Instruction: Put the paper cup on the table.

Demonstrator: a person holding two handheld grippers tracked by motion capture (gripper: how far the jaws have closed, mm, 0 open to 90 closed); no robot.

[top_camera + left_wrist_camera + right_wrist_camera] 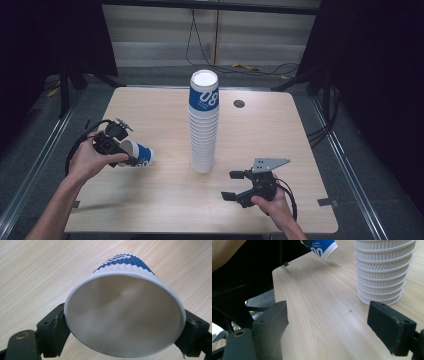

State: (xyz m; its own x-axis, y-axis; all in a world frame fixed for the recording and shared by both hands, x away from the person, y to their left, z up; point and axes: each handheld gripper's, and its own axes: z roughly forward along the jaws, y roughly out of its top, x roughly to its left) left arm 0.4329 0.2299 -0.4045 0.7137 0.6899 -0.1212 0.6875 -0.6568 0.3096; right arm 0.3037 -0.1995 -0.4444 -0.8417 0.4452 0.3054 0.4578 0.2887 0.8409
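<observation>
Our left tongs (pixel 122 340) are clamped across the mouth of a single paper cup (pixel 125 315), one jaw pressed against the rim on each side, so the cup lies on its side in the grip with its open end toward the left gripper view and its blue ribbed wall pointing away over the tabletop (pixel 160 107). In the high view we see the left tongs (pixel 131 159) near the tabletop's left edge, the paper cup (pixel 140 155) tipped over and, as far as we can tell from its shadow in the right gripper view, held just clear of the wood. Our right tongs (pixel 327 327) stand apart with nothing between the jaws, resting low at the near right of the tabletop and looking toward the foot of the tall stack of cups (pixel 384 270). We judge the cup to be very light and thin-walled: the rolled rim is its stiffest part and the corrugated sleeve gives some bite, but the wall below will dent or go oval if we squeeze hard, so a gentle hold across the rim is the right place. The stack of cups (pixel 204 125) in the middle of the tabletop is tall, narrow and likely tippy; we would steady it low, near its base, with the free tongs if we touch it.
</observation>
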